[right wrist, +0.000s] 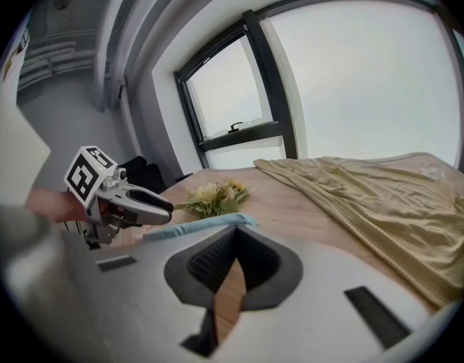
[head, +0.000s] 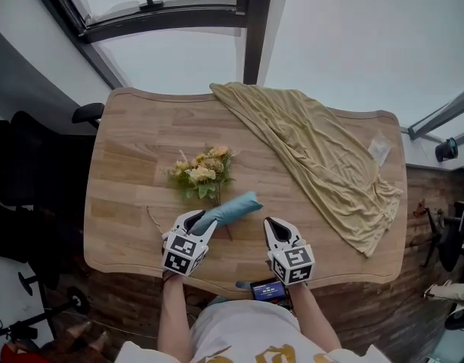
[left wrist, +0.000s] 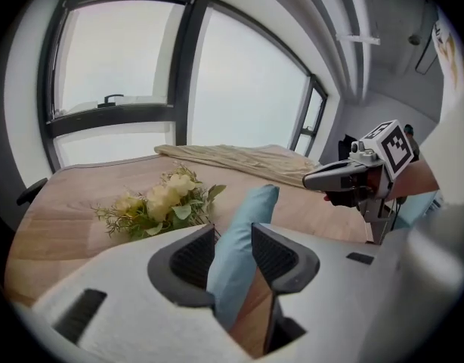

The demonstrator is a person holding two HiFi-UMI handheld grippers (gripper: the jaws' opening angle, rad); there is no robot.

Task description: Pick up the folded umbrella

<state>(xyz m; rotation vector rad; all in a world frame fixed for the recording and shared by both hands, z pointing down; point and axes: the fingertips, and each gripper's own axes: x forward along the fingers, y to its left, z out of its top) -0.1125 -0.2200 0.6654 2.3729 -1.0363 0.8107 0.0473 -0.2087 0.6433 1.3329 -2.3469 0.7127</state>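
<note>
near edge of the table [head: 119, 225]: left gripper [head: 198, 224] and right gripper [head: 276, 227] are side by side, a bit apart. the left gripper has its fingers apart, w/ the near end of the folded umbrella [head: 230, 210] between them. in the left gripper view a strip of wood shows between the umbrella and the right finger, so i judge it is not clamped yet. the right gripper has its fingers together at the tips, nothing in it, just right of the umbrella.

the umbrella lies flat on the table, pale blue, and points far-right from the left gripper. it is prob. light, w/ a stiff core and a soft fabric cover that can slip or squash. better to grip across the thick near part, not the loose far tip.

just beyond, near the umbrella: a bunch of flowers [head: 204, 172]. far right: a beige cloth [head: 323, 150].
</note>
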